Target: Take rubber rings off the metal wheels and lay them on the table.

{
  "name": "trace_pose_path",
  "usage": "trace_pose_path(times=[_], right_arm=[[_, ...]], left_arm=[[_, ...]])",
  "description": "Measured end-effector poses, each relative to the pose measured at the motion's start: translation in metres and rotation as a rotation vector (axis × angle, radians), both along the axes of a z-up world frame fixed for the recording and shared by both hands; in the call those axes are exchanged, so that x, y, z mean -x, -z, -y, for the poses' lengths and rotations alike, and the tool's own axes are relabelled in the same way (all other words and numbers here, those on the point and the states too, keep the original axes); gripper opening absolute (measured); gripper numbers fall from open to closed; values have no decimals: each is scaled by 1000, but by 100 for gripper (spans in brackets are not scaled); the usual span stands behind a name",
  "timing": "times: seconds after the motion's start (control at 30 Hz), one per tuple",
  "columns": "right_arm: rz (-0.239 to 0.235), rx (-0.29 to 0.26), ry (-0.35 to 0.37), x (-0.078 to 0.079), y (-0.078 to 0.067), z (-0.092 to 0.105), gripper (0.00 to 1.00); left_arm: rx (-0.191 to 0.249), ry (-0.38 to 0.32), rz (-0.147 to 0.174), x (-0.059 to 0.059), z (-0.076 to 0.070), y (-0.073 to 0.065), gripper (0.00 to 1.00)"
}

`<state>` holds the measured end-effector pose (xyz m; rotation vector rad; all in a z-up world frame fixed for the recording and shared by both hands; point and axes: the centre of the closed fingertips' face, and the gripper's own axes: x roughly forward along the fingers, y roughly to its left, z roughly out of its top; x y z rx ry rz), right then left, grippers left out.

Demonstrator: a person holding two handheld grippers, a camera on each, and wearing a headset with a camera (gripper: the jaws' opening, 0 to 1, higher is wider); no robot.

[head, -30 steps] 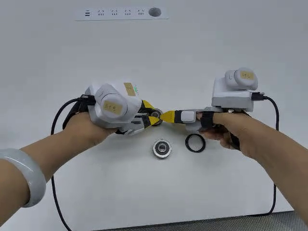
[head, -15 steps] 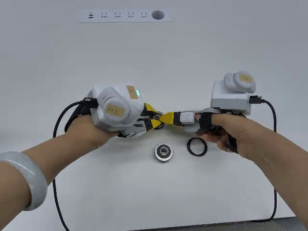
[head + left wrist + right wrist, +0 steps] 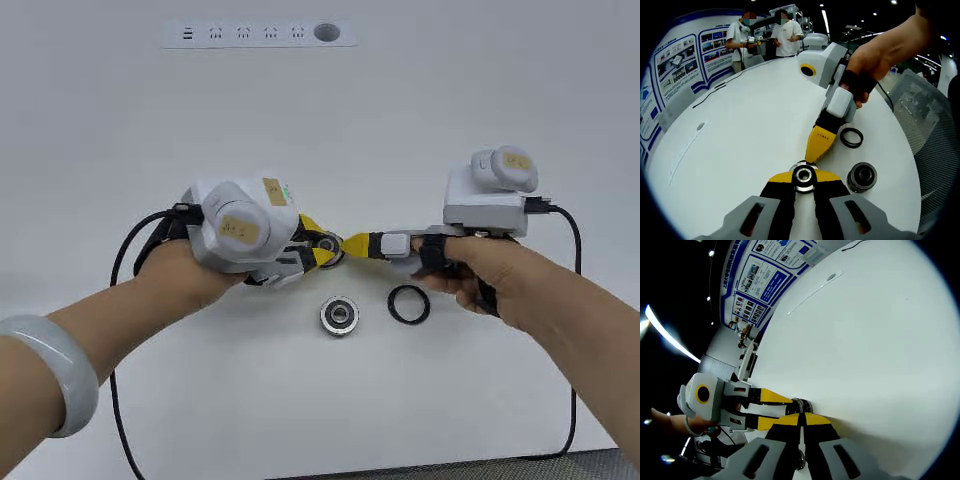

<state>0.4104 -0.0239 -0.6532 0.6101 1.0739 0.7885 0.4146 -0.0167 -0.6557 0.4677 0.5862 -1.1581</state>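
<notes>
Metal wheel [image 3: 804, 176] was clamped between yellow tips of left gripper [image 3: 315, 240], hub facing that gripper's camera. Right gripper [image 3: 352, 243] came in from opposite side, jaws narrow, tips together against wheel's rim; could not tell whether rubber was pinched. Nearer person, on surface [image 3: 300, 140]: second wheel [image 3: 339, 315] lay flat with dark band round it, and loose black rubber ring [image 3: 390, 304] lay near it, not touching. White power strip [image 3: 258, 33] lay at far edge. Two people [image 3: 785, 30] stood beyond surface.
</notes>
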Motion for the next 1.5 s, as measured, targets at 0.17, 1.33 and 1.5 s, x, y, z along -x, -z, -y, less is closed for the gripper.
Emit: trace_pose_path(times=[0.17, 1.33, 1.5], right_arm=[[9, 1, -3, -2, 1, 1, 2], [23, -30, 11, 1, -9, -8, 2], [21, -26, 19, -1, -8, -7, 2]], left_arm=[[0, 0, -1, 0, 0, 0, 14], [2, 13, -5, 1, 1, -3, 14], [11, 1, -4, 0, -2, -4, 18]])
